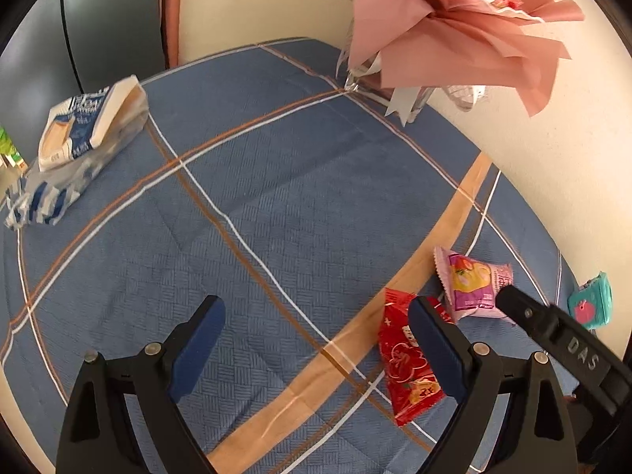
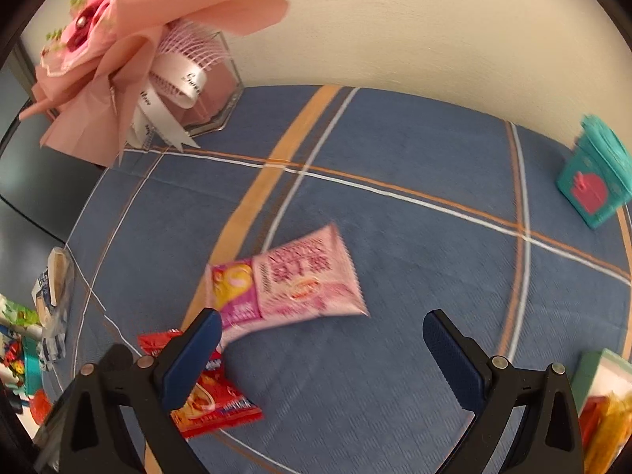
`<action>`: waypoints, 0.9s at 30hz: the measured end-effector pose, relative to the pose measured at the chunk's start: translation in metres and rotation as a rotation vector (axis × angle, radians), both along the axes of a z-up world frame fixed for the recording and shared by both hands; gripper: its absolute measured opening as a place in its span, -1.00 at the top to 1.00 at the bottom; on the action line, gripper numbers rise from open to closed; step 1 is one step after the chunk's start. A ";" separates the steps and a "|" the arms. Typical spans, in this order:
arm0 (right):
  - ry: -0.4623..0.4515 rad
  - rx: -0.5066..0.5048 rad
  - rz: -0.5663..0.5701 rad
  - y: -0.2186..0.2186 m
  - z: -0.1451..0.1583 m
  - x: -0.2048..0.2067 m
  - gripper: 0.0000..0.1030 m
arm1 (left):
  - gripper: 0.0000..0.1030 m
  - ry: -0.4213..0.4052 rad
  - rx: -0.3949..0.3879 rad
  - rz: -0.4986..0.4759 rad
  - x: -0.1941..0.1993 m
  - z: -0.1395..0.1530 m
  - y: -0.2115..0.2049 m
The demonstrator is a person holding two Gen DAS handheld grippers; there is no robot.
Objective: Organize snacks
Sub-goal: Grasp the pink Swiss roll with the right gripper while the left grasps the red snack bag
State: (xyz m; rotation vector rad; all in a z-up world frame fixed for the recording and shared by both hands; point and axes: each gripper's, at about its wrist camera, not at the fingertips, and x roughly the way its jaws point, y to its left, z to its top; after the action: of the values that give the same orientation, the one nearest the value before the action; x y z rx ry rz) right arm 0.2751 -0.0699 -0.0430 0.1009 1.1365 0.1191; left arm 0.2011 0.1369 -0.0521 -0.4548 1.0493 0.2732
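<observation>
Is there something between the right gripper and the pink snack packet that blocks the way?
No, nothing visible does. The right gripper is open above bare tablecloth, and the pink snack packet lies just ahead. The red packet lies beside its left finger, not between.

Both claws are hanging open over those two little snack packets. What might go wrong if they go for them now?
The pink packet and the red packet lie close together, so the open right gripper might catch or shove both.

The left gripper hangs right beside the right one, with the red packet partly behind its finger; the two tools could bump.

The tablecloth is loose fabric, so low fingers might snag and drag it toward the bouquet.
</observation>
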 end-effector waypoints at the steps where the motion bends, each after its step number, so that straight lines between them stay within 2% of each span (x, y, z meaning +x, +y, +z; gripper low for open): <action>1: 0.001 -0.009 0.008 0.003 -0.001 0.002 -1.00 | -0.82 0.002 -0.006 0.002 0.000 -0.002 0.001; 12: 0.070 -0.025 0.092 0.026 -0.023 0.020 -1.00 | -0.82 0.003 -0.045 0.057 -0.008 -0.005 0.015; 17: 0.095 -0.051 0.103 0.031 -0.030 0.022 -1.00 | -0.82 0.015 -0.051 0.052 -0.008 -0.009 0.015; 27: 0.104 -0.054 0.054 0.026 -0.030 0.024 -0.90 | -0.82 0.008 -0.069 0.033 -0.002 -0.010 0.008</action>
State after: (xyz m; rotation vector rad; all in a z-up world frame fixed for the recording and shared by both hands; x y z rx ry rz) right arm 0.2990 -0.0442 -0.0730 0.0289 1.2457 0.1323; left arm 0.1990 0.1454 -0.0616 -0.5331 1.0624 0.2688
